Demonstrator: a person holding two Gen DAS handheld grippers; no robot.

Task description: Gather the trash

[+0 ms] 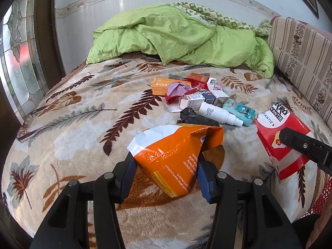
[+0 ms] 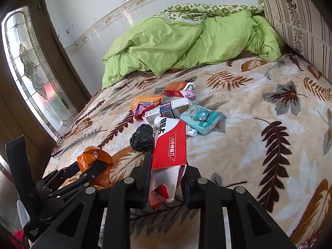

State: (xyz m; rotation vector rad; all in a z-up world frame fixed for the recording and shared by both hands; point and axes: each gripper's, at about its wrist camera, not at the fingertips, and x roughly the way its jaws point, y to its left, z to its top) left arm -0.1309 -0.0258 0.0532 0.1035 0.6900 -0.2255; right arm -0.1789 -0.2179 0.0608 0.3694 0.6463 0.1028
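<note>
My left gripper [image 1: 166,166] is shut on a crumpled orange and white foil pouch [image 1: 176,151], held above the leaf-patterned blanket [image 1: 72,124]. My right gripper [image 2: 166,170] is shut on a red and white carton [image 2: 169,145], flattened at its near end. In the right wrist view the left gripper [image 2: 91,167] with the orange pouch [image 2: 93,159] is at lower left. The red carton [image 1: 280,134] and a right fingertip [image 1: 290,137] appear at the right of the left wrist view. A litter pile lies ahead: a black crumpled bag [image 1: 192,117], a white bottle [image 1: 220,114], a teal tissue pack [image 1: 240,110], small boxes [image 1: 199,79].
A green duvet [image 1: 176,35] is bunched at the far end of the bed. A striped cushion [image 1: 300,62] lines the right side. A door with leaded glass [image 2: 27,72] stands to the left. An orange box [image 1: 164,85] and a pink wrapper [image 1: 178,89] lie in the pile.
</note>
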